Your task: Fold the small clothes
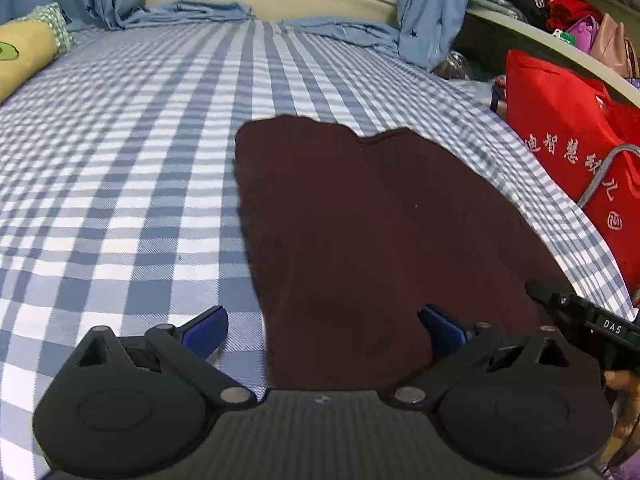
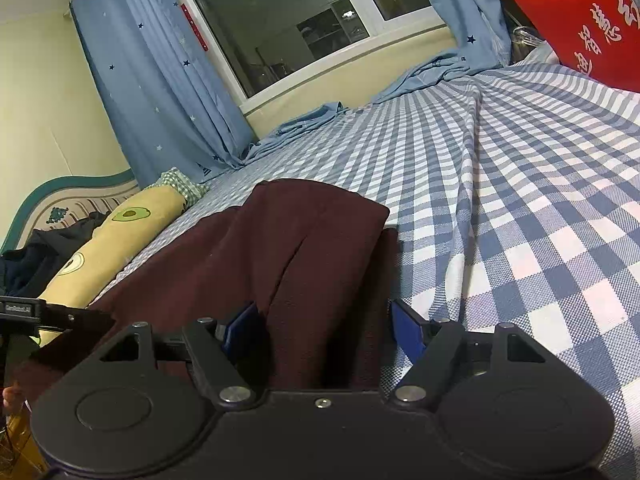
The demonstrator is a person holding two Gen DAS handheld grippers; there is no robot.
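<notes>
Spreading wide over the near edge of the dark maroon garment [image 1: 360,220], the left gripper [image 1: 322,330] holds nothing: its left blue pad hangs over bare bedsheet and its right pad over the cloth, neither pressing. The right gripper [image 2: 324,328] is also spread wide, with a raised fold of the same maroon garment [image 2: 304,248] standing between its blue pads; whether the pads touch the fold cannot be told. In the left wrist view the right gripper's black tip pokes in at the near right, resting over the garment's edge, with part of a hand [image 1: 624,392] behind it.

The garment lies flat on a blue-and-white checked bedsheet [image 1: 132,168] that covers the whole bed, closer to the bed's right side. At the far left lies a yellow pillow [image 2: 120,236] printed with avocados, a green checked cloth at its end. Beyond the bed, blue star-printed curtains [image 2: 160,80] hang either side of a dark window [image 2: 288,20], their hems pooling on the sheet. Just off the right edge stands a red bag [image 1: 568,136] with white lettering, and piled clothes sit on a shelf behind it.
</notes>
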